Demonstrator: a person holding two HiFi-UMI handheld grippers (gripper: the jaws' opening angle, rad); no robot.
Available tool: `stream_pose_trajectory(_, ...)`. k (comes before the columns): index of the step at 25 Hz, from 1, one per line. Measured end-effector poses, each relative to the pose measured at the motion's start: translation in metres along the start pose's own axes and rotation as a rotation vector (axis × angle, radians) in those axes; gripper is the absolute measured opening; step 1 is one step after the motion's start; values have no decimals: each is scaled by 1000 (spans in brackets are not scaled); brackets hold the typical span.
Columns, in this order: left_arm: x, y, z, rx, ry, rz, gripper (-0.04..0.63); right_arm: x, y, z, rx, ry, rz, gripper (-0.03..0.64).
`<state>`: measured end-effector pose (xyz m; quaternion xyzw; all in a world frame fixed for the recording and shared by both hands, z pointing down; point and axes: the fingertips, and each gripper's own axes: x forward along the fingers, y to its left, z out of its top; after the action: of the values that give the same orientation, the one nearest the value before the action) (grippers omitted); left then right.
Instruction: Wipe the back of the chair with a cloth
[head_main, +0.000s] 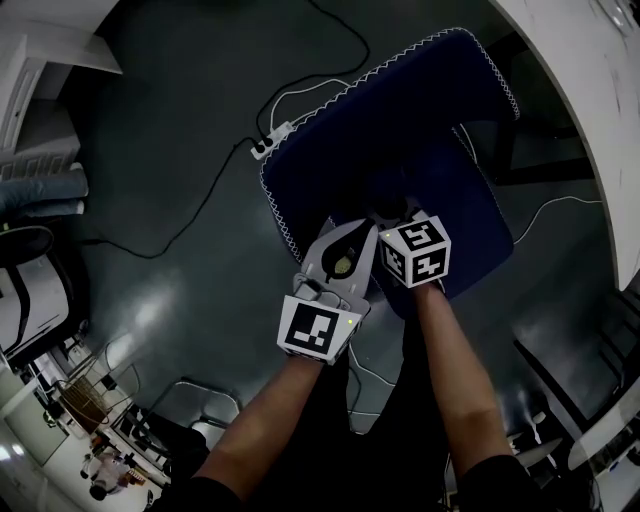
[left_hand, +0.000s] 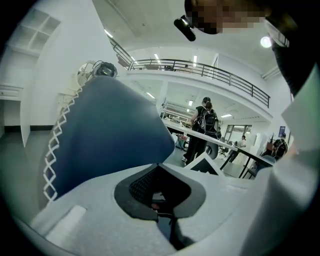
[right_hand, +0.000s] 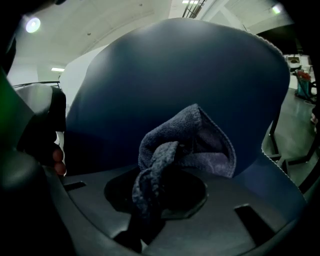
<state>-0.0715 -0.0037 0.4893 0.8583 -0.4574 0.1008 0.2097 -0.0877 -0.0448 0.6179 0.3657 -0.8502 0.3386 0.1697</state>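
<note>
A dark blue chair edged with white stitching stands below me. Both grippers are side by side at its near edge. My right gripper is shut on a grey-blue cloth, which bunches up against the blue chair back that fills the right gripper view. My left gripper sits just left of it, its jaws closed with nothing seen between them. The chair back rises at the left of the left gripper view. The cloth is hidden in the head view.
A white power strip with cables lies on the dark floor left of the chair. A curved white table runs along the upper right. Another office chair stands at far left. People stand by desks in the distance.
</note>
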Motion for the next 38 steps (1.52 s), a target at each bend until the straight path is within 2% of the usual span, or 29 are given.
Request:
stream_pose_trajectory(10, -42, 12, 18, 8, -13, 18, 8, -5, 62, -6, 6, 46, 124, 83)
stream_pose_trajectory(18, -47, 16, 26, 16, -21, 32, 8, -19, 77, -5, 40, 33, 202, 83)
stream_pose_trajectory(23, -33, -1, 43, 40, -31, 9, 8, -51, 48, 15, 55, -21, 140, 83)
stream_pose_trajectory(32, 24, -40, 71, 69, -51, -20, 8, -115, -56, 84, -107, -80, -41, 83)
stream_pose_trajectory(38, 54, -45, 75, 75, -44, -14, 8, -127, -94, 138, -202, -118, -82, 83)
